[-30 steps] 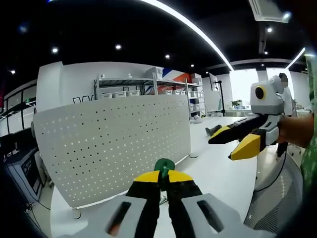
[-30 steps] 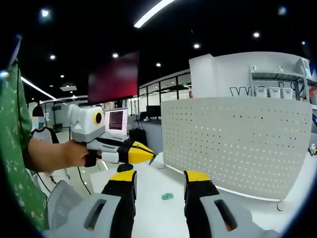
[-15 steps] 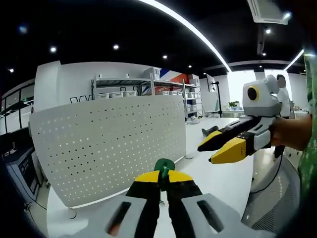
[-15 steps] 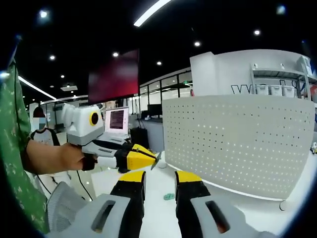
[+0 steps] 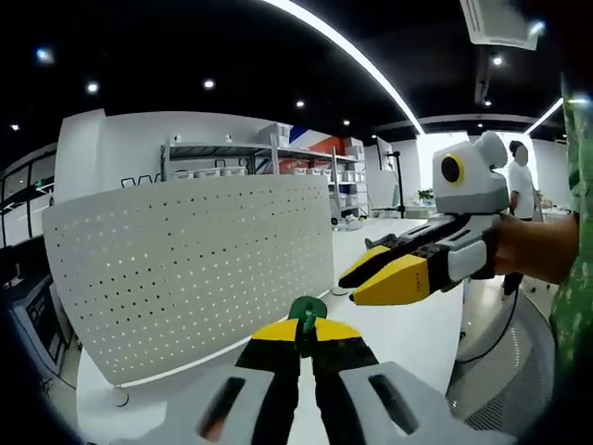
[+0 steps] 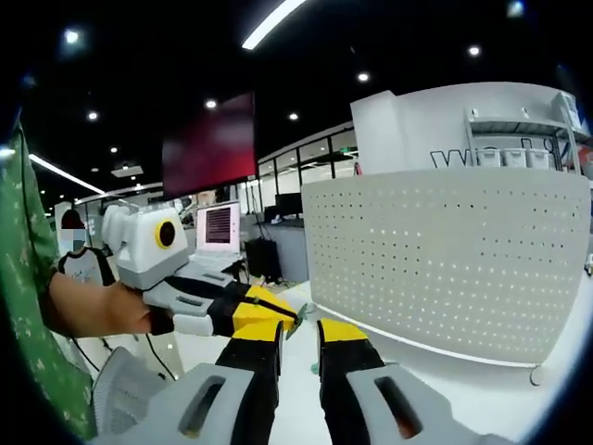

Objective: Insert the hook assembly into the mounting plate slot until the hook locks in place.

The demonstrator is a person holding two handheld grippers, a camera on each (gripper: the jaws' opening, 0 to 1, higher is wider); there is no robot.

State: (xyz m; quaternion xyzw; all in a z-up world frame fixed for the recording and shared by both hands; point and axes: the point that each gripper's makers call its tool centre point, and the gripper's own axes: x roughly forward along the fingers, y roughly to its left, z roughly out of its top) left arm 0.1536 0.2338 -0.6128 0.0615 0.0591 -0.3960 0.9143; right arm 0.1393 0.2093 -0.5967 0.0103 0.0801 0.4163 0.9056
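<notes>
My left gripper [image 5: 305, 326] is shut on a small green hook piece [image 5: 306, 309], which sticks up between its yellow-tipped jaws. Just behind it stands the white perforated mounting plate [image 5: 185, 269], upright on the white table [image 5: 417, 338]. My right gripper [image 5: 350, 287] reaches in from the right, its tips close beside the hook and level with it. In the right gripper view its own jaws [image 6: 296, 334] stand a narrow gap apart with nothing between them. There the left gripper [image 6: 295, 315] comes in from the left, the green hook [image 6: 304, 310] at its tip, with the plate [image 6: 445, 269] to the right.
A hand [image 5: 537, 250] and green sleeve [image 5: 574, 315] hold the right gripper. Another person [image 5: 521, 185] stands far back. Storage shelves [image 5: 232, 158] rise behind the plate. A laptop [image 6: 218, 227] and a dark screen [image 6: 208, 139] are at the back left.
The right gripper has moved in towards the left gripper's tip, and its jaws have narrowed from wide apart to a small gap. The left gripper still holds the hook.
</notes>
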